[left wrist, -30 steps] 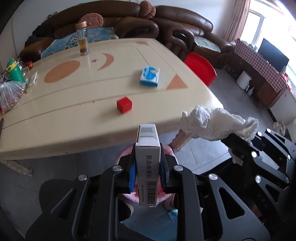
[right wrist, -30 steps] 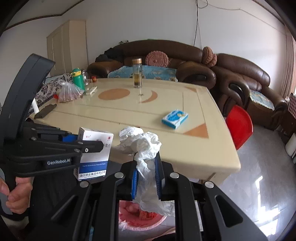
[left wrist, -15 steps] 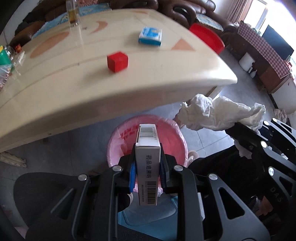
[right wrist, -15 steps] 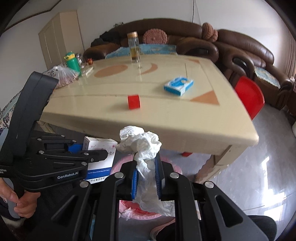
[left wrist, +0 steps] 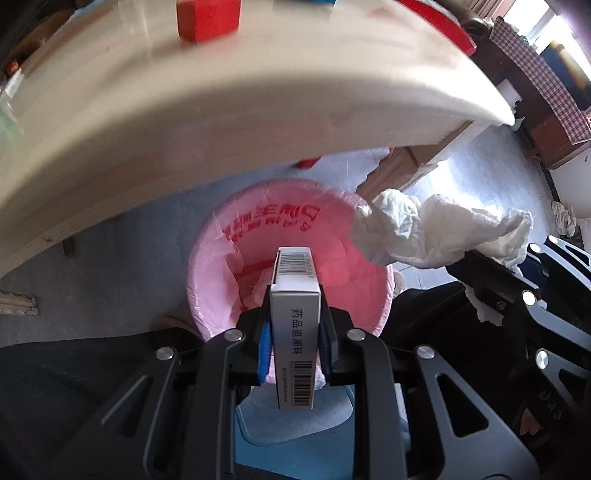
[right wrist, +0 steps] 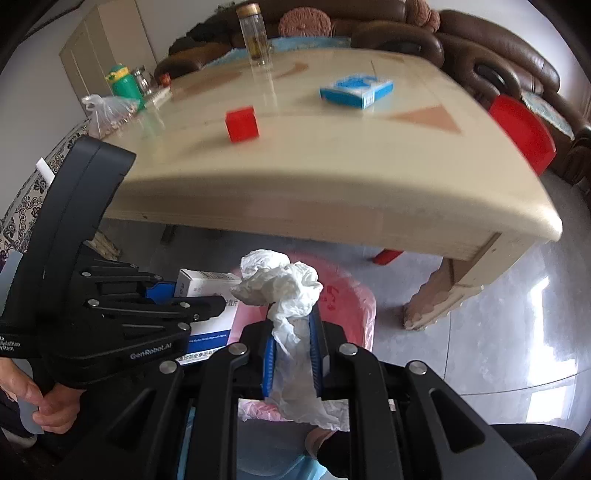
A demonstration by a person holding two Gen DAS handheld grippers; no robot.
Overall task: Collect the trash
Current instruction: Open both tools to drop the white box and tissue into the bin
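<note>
My left gripper (left wrist: 294, 306) is shut on a white medicine box (left wrist: 295, 325) with barcodes, held upright right over the mouth of a bin lined with a pink bag (left wrist: 258, 236). My right gripper (right wrist: 293, 328) is shut on a crumpled white tissue (right wrist: 280, 284), which sticks out above its blue pads (right wrist: 268, 358). In the left wrist view the tissue (left wrist: 424, 232) hangs just beyond the bin's right rim. In the right wrist view the box (right wrist: 207, 321) and left gripper (right wrist: 221, 303) sit at left, and the pink bin (right wrist: 351, 302) lies below the tissue.
The beige table's edge (left wrist: 258, 122) overhangs close above the bin. On it lie a red cube (right wrist: 242, 123), a blue-white packet (right wrist: 356, 90), a glass bottle (right wrist: 255, 35), a green bottle (right wrist: 122, 85) and a plastic bag (right wrist: 107, 110). A red stool (right wrist: 521, 133) and brown sofas stand beyond.
Both grippers have sunk and tipped downward from table height toward the pink bin, which now fills the middle of the left wrist view. The box and tissue stay gripped.
</note>
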